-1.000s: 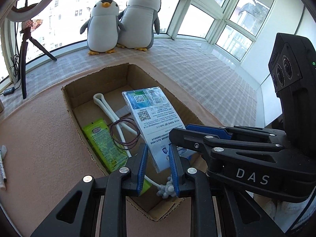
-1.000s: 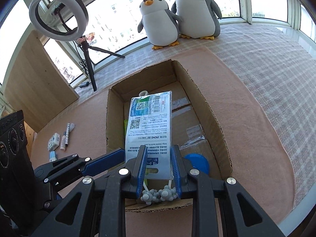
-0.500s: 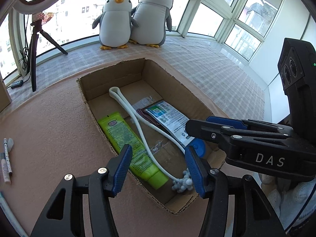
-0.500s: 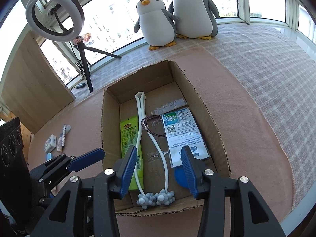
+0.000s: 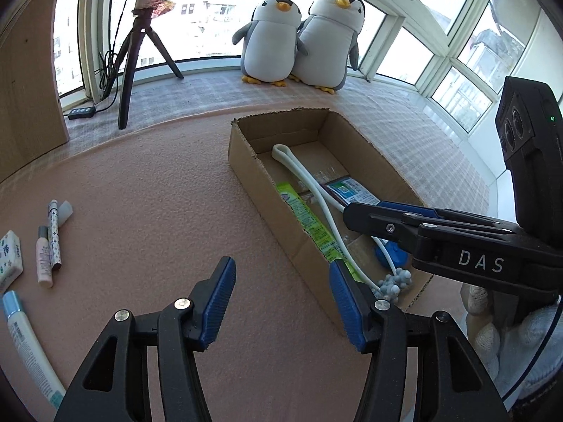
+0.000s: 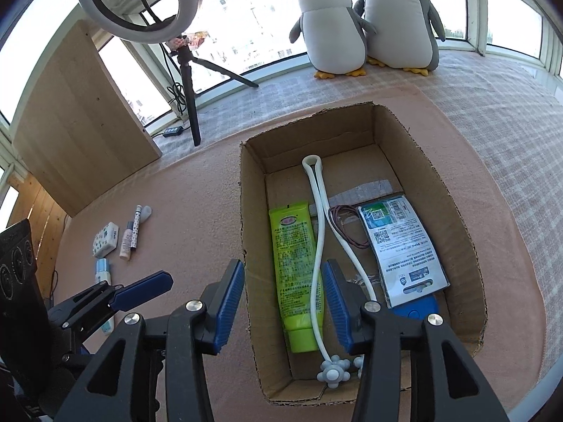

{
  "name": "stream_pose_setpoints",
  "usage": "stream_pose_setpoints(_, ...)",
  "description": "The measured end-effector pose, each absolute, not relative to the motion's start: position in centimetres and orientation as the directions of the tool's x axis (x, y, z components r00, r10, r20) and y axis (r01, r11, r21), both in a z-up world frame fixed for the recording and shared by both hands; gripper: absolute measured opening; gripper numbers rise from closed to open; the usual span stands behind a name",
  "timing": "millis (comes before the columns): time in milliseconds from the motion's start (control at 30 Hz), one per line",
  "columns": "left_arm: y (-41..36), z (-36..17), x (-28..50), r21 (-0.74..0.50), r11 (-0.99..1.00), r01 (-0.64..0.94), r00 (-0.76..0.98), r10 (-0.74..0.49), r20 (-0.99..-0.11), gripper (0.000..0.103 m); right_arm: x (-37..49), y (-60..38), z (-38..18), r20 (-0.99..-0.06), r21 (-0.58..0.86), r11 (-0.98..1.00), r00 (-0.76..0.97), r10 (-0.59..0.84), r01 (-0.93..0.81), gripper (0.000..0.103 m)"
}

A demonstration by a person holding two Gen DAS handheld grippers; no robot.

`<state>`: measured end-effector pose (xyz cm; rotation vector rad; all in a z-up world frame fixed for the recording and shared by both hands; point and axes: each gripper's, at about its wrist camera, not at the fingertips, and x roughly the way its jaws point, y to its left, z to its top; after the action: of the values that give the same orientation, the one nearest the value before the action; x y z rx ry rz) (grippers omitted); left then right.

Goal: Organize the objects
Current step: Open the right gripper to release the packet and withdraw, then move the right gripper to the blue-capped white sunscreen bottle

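Pink carpeted floor [image 6: 183, 190] supports an open brown cardboard box [image 6: 454, 190] containing the flat white barcoded packet [image 6: 401, 246]; left gripper [image 5: 279, 299] and right gripper [image 6: 283, 302], both spread wide and empty, hover at the box's near end.

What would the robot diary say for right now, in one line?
left gripper: open | right gripper: open | white packet: in cardboard box | small items: still outside

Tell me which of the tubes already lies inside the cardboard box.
The green tube, along the cardboard box's left wall. The white tube with the blue cap lies outside on the mat.
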<state>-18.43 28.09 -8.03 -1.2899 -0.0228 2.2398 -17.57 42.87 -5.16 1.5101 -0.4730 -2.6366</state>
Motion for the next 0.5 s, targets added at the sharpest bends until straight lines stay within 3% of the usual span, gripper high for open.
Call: stream_pose_setpoints(500,16.2,-9.7,-17.6,-0.295,-0.915,-0.275,-0.425,0.391,-0.817,0.059,-20.0,33.5,-6.1,-0.840,0.319,-0.947,-0.450,-0.304,0.043,0.043)
